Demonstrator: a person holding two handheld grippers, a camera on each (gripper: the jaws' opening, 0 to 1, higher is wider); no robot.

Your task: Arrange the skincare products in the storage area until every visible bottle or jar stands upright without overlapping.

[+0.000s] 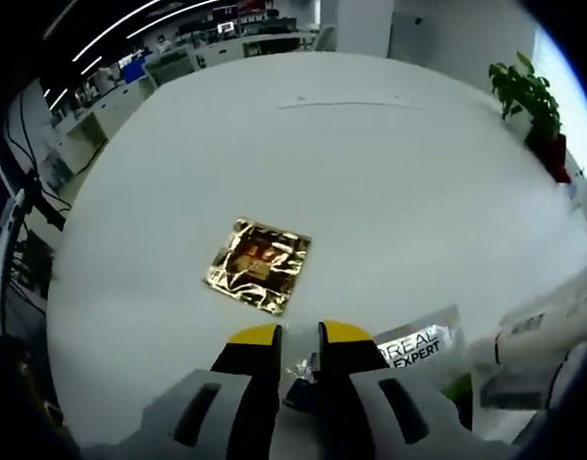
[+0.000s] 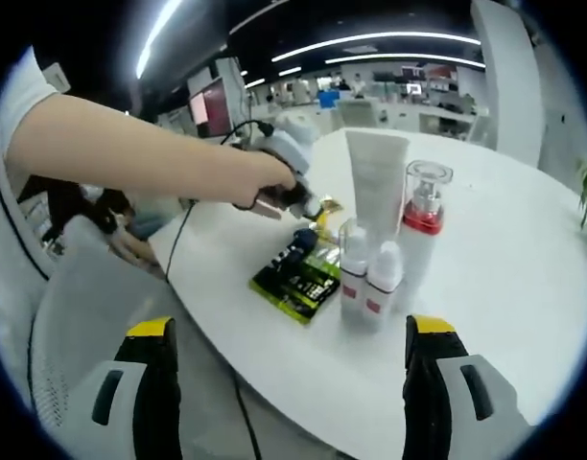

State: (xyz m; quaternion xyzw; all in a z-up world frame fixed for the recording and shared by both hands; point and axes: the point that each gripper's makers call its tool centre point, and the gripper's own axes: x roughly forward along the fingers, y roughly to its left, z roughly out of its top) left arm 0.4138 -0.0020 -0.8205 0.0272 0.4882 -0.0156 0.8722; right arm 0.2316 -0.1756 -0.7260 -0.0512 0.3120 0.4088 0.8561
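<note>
A: Item one, standing stock. In the right gripper view a white tube [image 2: 375, 182] is listed upright at centre frame, a red-collared pump bottle [image 2: 420, 230] just to its right, and two small white bottles [image 2: 368, 280] in front of them. All four are recorded as upright on the white table [image 2: 524, 287], close together; whether any touch cannot be told.

B: Item two, flat stock?

A: A green and black sachet [image 2: 297, 280] is entered as lying flat, left of the small bottles. In the left gripper view a gold foil sachet [image 1: 258, 264] is noted flat at mid-frame, well apart from the rest, and a clear sachet with printed lettering [image 1: 420, 343] lies at lower right.

B: Grippers?

A: The left gripper [image 1: 301, 345] is logged with its jaws drawn nearly together on something crinkled and clear; what the thing is cannot be told. The right gripper [image 2: 292, 383] is logged with its jaws wide apart and nothing between them, low in its frame, short of the products.

B: Progress?

A: The bottles and tube are judged done. The sachets are judged outstanding, if they count as targets. A white item at the right edge of the left gripper view is blurred and left unclassified.
</note>
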